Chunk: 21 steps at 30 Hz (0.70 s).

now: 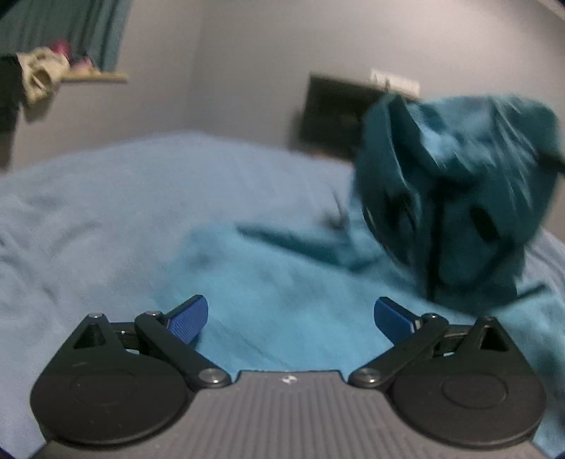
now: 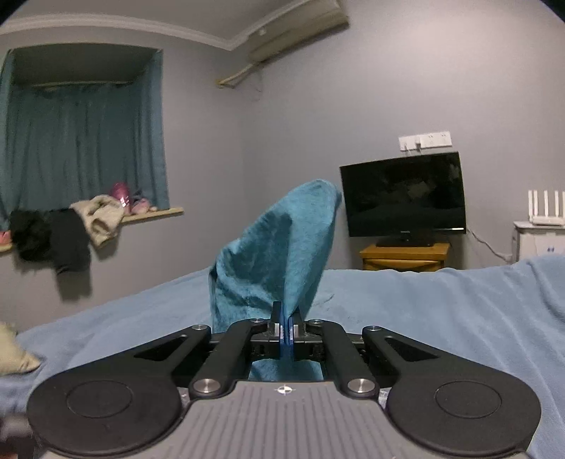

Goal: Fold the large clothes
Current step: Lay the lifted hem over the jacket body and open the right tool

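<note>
Pinching a fold of teal cloth between its blue pads, the right gripper has its two fingers pressed together on the fabric, and the cloth rises from them in a tall peak above the bed. A further piece of the same cloth hangs down just below the fingers. The left gripper is spread wide, its blue pads well apart and holding nothing, and it hovers over teal cloth lying flat on the light blue bedspread. In the left wrist view, which is blurred, a bunched part of the cloth is lifted at the right, with the right gripper's dark shape wrapped inside it.

At the bed's near left edge a beige pillow corner shows. Beyond the bed, a black television stands on a small wooden stand against the grey wall, with white sockets above it. To the right, a white router sits on a white cabinet. To the left, a window ledge holds a heap of black and beige clothes hanging over its edge, in front of teal curtains. High on the wall is an air conditioner.
</note>
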Motion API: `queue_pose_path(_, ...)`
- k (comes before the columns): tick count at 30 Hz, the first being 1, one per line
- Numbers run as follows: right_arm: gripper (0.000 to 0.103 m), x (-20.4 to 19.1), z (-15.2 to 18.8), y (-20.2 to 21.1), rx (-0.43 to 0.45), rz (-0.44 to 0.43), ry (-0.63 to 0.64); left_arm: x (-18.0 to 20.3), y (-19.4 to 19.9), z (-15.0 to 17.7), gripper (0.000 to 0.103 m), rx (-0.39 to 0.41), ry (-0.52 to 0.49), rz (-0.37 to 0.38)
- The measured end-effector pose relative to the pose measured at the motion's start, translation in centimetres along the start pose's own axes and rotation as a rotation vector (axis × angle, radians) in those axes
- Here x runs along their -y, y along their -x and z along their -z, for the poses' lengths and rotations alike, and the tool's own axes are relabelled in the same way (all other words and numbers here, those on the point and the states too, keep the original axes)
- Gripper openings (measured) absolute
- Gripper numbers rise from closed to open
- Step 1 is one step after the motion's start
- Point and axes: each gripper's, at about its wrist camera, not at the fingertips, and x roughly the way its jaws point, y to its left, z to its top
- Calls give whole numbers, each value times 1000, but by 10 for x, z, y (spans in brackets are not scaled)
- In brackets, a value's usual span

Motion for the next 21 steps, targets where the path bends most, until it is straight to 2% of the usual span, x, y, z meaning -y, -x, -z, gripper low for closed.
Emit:
queue_pose_path(4, 3, -30, 24, 63, -39, 16, 48, -12, 17, -18, 102, 82, -1, -49)
queue_pose_path(8, 3, -51, 68, 124, -105, 74, 6, -28, 38, -33, 102, 125, 29, -70)
queue_pose_path(12, 6, -61, 117, 159, -245, 147, -46, -49, 66, -48, 102, 130, 44, -53)
queue_pose_path(14, 14, -60, 134, 175, -307, 169, -93, -57, 78, -52, 102, 116, 32, -38)
queue_pose_path(16, 18, -56, 140, 179, -375, 216, -124, -66, 98, -52, 102, 94, 16, -15)
queue_pose_path(19, 45, -46, 132, 192, -376, 269, -215, -72, 117, -49, 102, 55, 5, 16)
queue_pose_path(21, 48, -40, 127, 202, -326, 274, -302, -71, 123, -44, 102, 10, -2, 65)
